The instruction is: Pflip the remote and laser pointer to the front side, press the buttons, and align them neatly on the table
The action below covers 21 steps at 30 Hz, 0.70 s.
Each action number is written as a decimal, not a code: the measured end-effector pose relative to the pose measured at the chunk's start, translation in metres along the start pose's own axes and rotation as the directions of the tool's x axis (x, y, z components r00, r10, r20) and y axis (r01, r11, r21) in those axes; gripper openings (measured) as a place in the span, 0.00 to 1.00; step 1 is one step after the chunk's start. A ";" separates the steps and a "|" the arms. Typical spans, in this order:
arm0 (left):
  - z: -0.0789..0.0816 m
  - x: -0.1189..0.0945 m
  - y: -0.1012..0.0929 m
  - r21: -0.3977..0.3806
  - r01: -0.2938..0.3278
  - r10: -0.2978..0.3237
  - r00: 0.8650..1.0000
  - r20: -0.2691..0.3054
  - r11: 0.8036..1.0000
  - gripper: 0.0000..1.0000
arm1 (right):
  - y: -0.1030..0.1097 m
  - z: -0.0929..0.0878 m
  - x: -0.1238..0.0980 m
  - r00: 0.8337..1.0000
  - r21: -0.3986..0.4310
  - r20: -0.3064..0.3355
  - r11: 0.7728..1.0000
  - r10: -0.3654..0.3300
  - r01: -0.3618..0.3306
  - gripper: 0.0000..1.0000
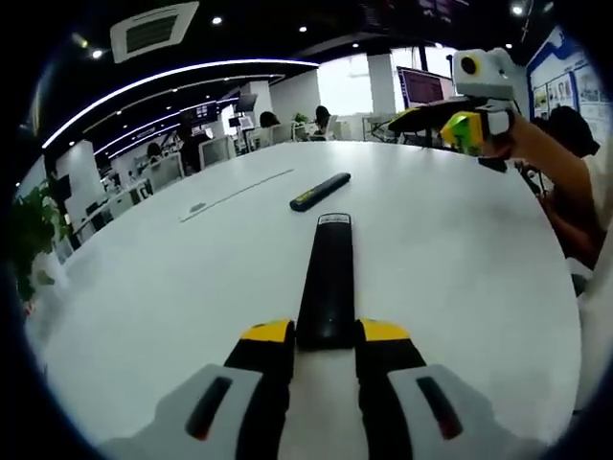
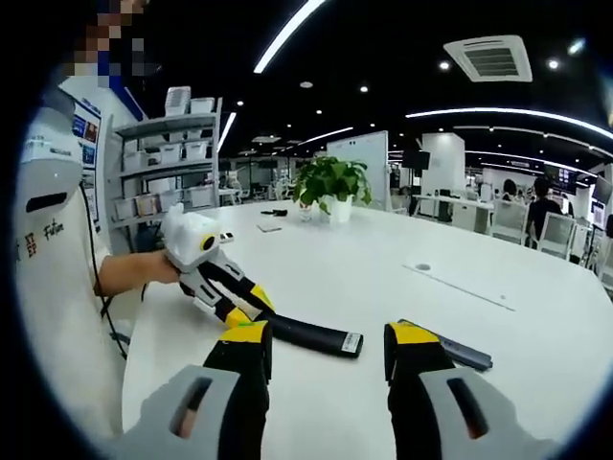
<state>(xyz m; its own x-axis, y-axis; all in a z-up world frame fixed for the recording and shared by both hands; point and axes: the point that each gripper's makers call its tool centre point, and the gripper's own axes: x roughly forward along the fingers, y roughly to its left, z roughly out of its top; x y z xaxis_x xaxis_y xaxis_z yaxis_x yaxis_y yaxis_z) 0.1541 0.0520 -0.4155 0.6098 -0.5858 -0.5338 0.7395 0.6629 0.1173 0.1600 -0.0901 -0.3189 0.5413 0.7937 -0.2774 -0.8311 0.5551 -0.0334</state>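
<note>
A long black remote [image 1: 327, 273] lies on the white table [image 1: 469, 278], a pale label at its far end. My left gripper [image 1: 326, 333] is shut on its near end, one yellow-tipped jaw on each side. Beyond it lies the smaller black laser pointer [image 1: 321, 192], at a slant. The right gripper [image 1: 450, 123] hangs above the table's far right in a person's hand. In the right gripper view my right gripper [image 2: 329, 337] stands open above the table. There the left gripper [image 2: 235, 305] holds the remote [image 2: 311, 335], and the laser pointer [image 2: 465, 354] pokes out behind the right jaw.
A thin groove with a small round cap [image 1: 235, 195] runs across the table's far left. A potted plant [image 2: 330, 182] stands at the table's far end, and shelves with boxes [image 2: 172, 158] stand behind. A person's arm [image 1: 560, 177] reaches in from the right.
</note>
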 end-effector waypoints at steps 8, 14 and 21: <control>0.004 0.000 0.000 0.096 -0.034 0.036 0.999 -0.010 0.995 0.26 | -0.003 -0.017 0.013 0.999 0.076 -0.021 0.996 0.041 -0.039 0.48; 0.003 0.000 0.000 0.080 -0.032 0.033 0.999 -0.010 0.996 0.26 | -0.001 -0.031 0.018 0.996 0.022 -0.078 0.999 0.040 -0.038 0.48; 0.003 0.000 0.000 0.073 -0.036 0.037 0.999 -0.012 0.997 0.26 | -0.007 -0.041 0.018 0.993 0.038 -0.110 0.999 0.036 -0.032 0.45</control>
<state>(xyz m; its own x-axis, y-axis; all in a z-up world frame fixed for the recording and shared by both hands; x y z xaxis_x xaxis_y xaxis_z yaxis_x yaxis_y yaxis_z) 0.1544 0.0504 -0.4130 0.6332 -0.5553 -0.5392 0.7360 0.6476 0.1973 0.1704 -0.0900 -0.3632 0.4935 0.7811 -0.3825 -0.8426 0.5384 0.0123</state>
